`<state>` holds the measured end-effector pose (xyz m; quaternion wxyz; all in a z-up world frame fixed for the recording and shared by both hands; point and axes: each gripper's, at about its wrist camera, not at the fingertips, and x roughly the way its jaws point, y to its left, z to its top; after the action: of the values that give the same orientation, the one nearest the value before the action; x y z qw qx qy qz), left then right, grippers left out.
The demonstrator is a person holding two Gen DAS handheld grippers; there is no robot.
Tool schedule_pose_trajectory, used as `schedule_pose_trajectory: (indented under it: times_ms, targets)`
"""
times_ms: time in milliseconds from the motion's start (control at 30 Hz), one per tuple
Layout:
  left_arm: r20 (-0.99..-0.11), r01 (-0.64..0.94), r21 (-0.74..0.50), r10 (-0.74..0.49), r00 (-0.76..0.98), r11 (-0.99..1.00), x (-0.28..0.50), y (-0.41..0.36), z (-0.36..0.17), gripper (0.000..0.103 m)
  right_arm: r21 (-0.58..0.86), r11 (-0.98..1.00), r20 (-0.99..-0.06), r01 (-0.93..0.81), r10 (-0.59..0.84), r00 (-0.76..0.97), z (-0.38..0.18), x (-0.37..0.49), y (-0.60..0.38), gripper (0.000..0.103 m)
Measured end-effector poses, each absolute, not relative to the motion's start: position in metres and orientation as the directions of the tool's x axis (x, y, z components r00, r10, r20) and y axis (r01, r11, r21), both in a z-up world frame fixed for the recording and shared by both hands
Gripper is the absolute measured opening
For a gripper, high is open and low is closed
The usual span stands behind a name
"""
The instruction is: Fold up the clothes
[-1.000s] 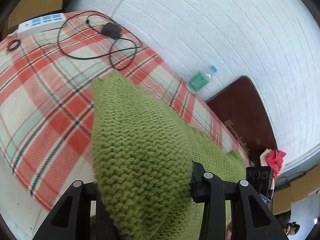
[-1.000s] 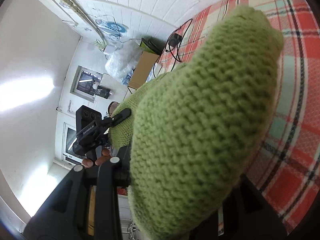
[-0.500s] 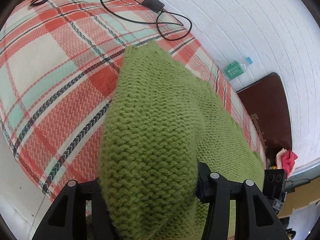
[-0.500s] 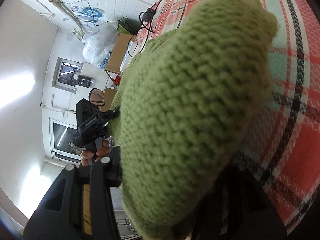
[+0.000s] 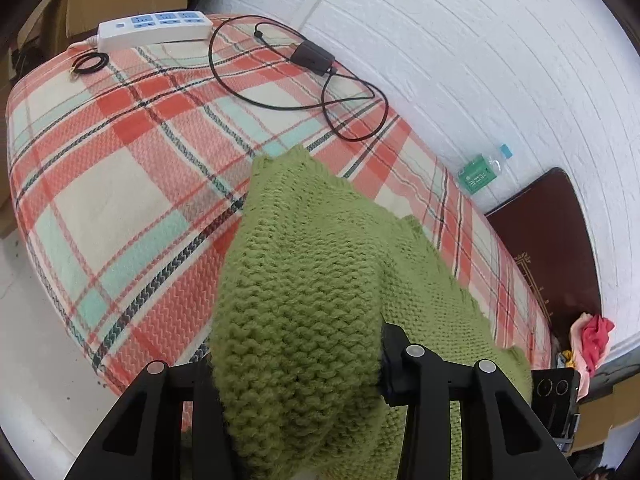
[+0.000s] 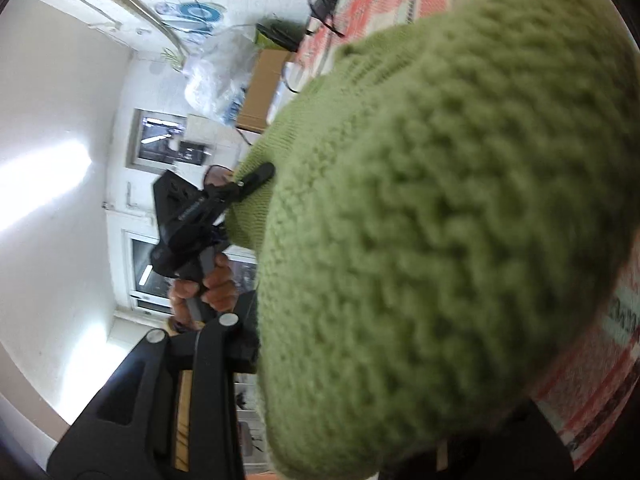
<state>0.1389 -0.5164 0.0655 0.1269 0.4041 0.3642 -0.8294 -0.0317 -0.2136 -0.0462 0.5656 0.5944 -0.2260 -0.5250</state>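
Left view, bottom of frame: my left gripper [image 5: 298, 364] is pinched on a thick bunch of the green knit [image 5: 312, 280]. The wad fills the gap between the fingers [image 5: 416, 364] and bulges toward the lens.

Right view, lower centre: the right gripper [image 6: 360, 360] is swamped by the same knit [image 6: 440, 220]. Only its left finger [image 6: 208, 344] shows, the other is hidden behind the wool. Fabric sits between the fingers, so I judge it clamped on the knit, but the contact itself is out of sight. Frame is blurred.

Further out: from the left gripper the knit runs up the frame to a scalloped corner at centre and off to the lower right, where the other gripper's body peeks in at the right edge. So the held edge spans gripper to gripper, its long axis going lower right across the plaid blanket [image 5: 120, 184]. The rest drapes onto the blanket.

In the right view my left gripper [image 6: 256, 176] shows at centre left, biting the knit's far edge, hand below it.

Both ends are held, neither arm nearer. My read: the next move carries this edge forward, toward the top of the left frame, over the knit lying on the blanket.

Far: cable and adapter [image 5: 312, 56], power strip [image 5: 154, 30], upper left of the left view.
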Motion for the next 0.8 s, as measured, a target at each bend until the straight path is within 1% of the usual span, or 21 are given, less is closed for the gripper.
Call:
schedule_pose_trajectory:
  times_ms: [100,133,167,200,233,300,367,433,467,600,700,800]
  targets:
    - [-0.759,0.509,-0.481,0.049,-0.65,-0.713,0.148,-0.513,0.066,0.055,0.903,-0.284,-0.39,0.322,-0.858,0.335,-0.053,-0.035,-0.202,0.04]
    - [-0.752,0.506,-0.477,0.036,-0.658,-0.719,0.151,-0.512,0.068,0.06,0.899,-0.288,-0.395,0.33,-0.857,0.331,-0.052,-0.036,-0.198,0.044]
    - [-0.745,0.502,-0.472,0.023,-0.667,-0.724,0.154,-0.511,0.071,0.062,0.889,-0.295,-0.409,0.35,-0.854,0.322,-0.049,-0.037,-0.193,0.047]
    - [-0.737,0.499,-0.467,0.011,-0.675,-0.73,0.158,-0.51,0.074,0.062,0.877,-0.304,-0.426,0.371,-0.85,0.311,-0.045,-0.038,-0.189,0.053]
    - [-0.73,0.496,-0.462,-0.002,-0.684,-0.735,0.161,-0.509,0.077,0.063,0.866,-0.31,-0.439,0.392,-0.847,0.3,-0.041,-0.039,-0.184,0.057]
    - [-0.714,0.489,-0.452,-0.027,-0.7,-0.746,0.168,-0.506,0.082,0.065,0.832,-0.325,-0.474,0.449,-0.837,0.274,-0.03,-0.04,-0.173,0.058]
    - [-0.679,0.51,-0.437,-0.1,-0.727,-0.741,0.183,-0.504,0.097,0.068,0.776,-0.343,-0.524,0.529,-0.817,0.24,-0.016,-0.039,-0.16,0.058]
    - [-0.67,0.491,-0.426,-0.1,-0.736,-0.76,0.185,-0.495,0.098,0.073,0.704,-0.361,-0.578,0.612,-0.791,0.199,0.001,-0.036,-0.145,0.058]
    - [-0.666,0.479,-0.42,-0.097,-0.739,-0.771,0.185,-0.491,0.097,0.076,0.674,-0.352,-0.585,0.65,-0.791,0.179,0.009,-0.033,-0.139,0.058]
    - [-0.652,0.433,-0.396,-0.085,-0.754,-0.81,0.186,-0.474,0.097,0.078,0.535,-0.282,-0.578,0.796,-0.81,0.101,0.045,-0.011,-0.123,0.058]
    - [-0.641,0.398,-0.376,-0.074,-0.764,-0.837,0.187,-0.46,0.097,0.078,0.441,-0.216,-0.558,0.871,-0.826,0.078,0.064,0.004,-0.161,0.058]
    - [-0.631,0.361,-0.356,-0.064,-0.773,-0.862,0.189,-0.447,0.096,0.078,0.401,-0.226,-0.606,0.888,-0.792,0.072,0.047,0.004,-0.194,0.058]
